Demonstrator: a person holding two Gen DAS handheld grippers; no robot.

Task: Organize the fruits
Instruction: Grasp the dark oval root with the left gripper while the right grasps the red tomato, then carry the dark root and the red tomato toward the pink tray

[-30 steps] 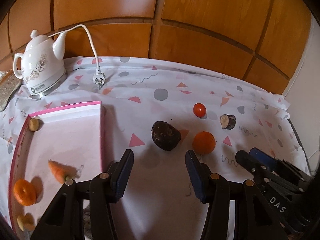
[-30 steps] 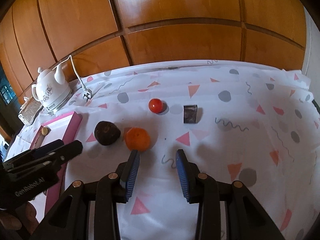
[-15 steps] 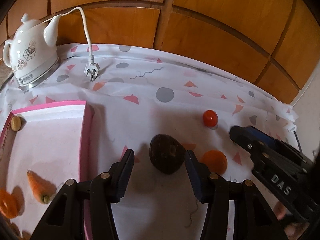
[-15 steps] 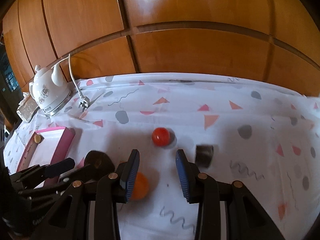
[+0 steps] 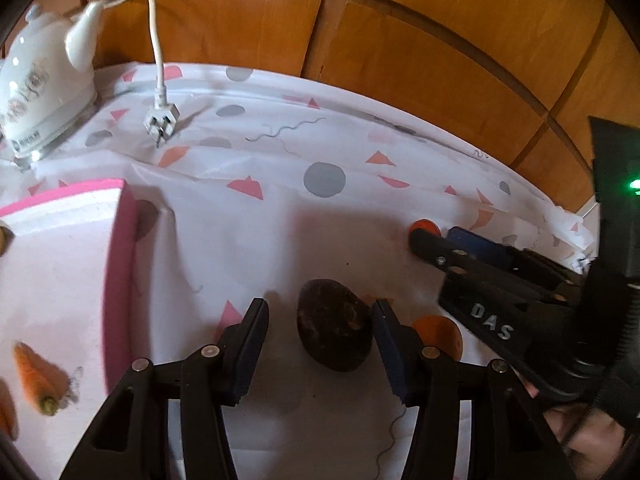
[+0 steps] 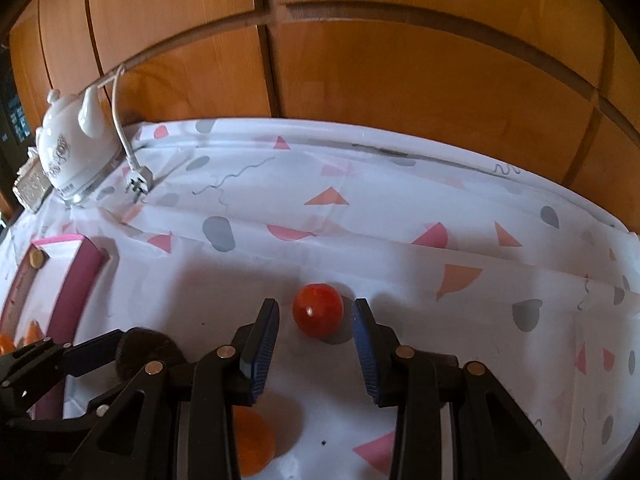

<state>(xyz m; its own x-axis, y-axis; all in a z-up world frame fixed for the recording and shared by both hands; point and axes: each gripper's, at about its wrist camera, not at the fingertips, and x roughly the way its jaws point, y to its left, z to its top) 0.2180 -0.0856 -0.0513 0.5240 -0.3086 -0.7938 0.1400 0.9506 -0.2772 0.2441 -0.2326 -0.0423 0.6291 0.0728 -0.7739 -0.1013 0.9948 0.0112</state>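
Note:
My left gripper (image 5: 320,312) is open, its jaws on either side of a dark brown fruit (image 5: 334,334) that lies on the cloth. My right gripper (image 6: 316,312) is open around a red tomato (image 6: 318,310), with a gap on each side. An orange (image 5: 438,336) lies right of the dark fruit, partly behind the left gripper's right finger; it also shows low in the right wrist view (image 6: 252,446). A pink-rimmed tray (image 5: 116,280) at the left holds a carrot (image 5: 36,376) and other pieces. The right gripper (image 5: 440,240) shows in the left wrist view, hiding most of the tomato (image 5: 424,225).
A white kettle (image 5: 36,92) stands at the back left, its cord and plug (image 5: 160,122) lying on the patterned cloth (image 5: 320,200). A wooden wall (image 5: 400,40) runs behind the table. The left gripper (image 6: 60,360) reaches in at the lower left of the right wrist view.
Both grippers have moved forward and down. The dark fruit has come between the left jaws and the tomato between the right jaws. Both stay open.

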